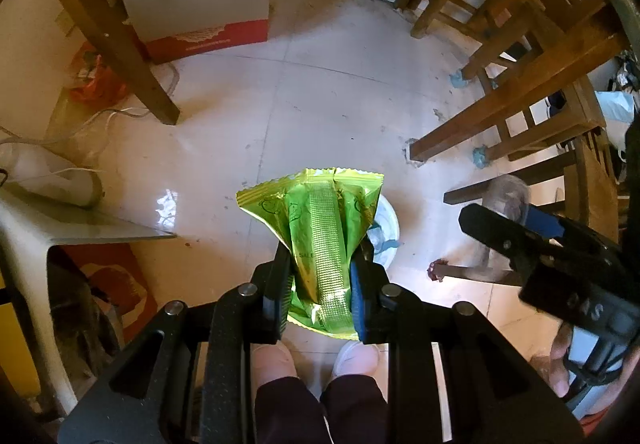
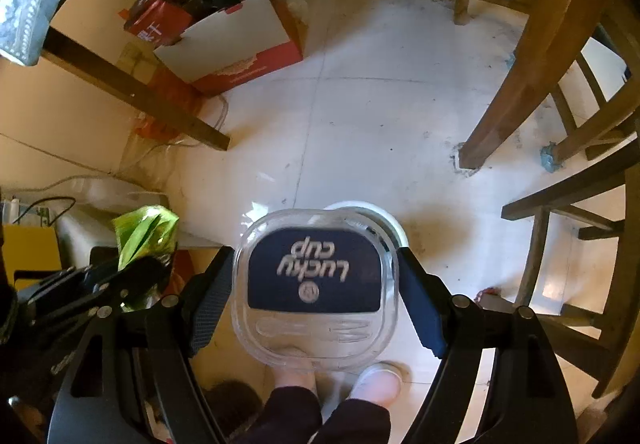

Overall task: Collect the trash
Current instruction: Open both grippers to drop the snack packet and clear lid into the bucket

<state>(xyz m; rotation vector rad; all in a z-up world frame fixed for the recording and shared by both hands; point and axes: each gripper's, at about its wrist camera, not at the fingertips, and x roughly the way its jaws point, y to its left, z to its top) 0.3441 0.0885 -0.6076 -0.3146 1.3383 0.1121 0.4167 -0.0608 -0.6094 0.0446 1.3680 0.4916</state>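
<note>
My left gripper (image 1: 322, 268) is shut on a crumpled green foil snack wrapper (image 1: 320, 236) and holds it above the tiled floor, over a small white trash bin (image 1: 387, 232) lined with a bag. The wrapper and left gripper also show at the left of the right wrist view (image 2: 146, 230). My right gripper (image 2: 316, 292) is shut on a clear plastic cup (image 2: 316, 284) with a dark blue "Lucky cup" label, held just above the same white bin (image 2: 380, 216). The right gripper shows blurred at the right of the left wrist view (image 1: 560, 264).
A red and white cardboard box (image 1: 204, 20) stands at the back left beside a table leg (image 1: 120, 40). Wooden chairs (image 1: 520, 84) crowd the right. A white plastic stool (image 1: 48, 220) is at the left. The person's feet (image 1: 316, 360) are below the grippers.
</note>
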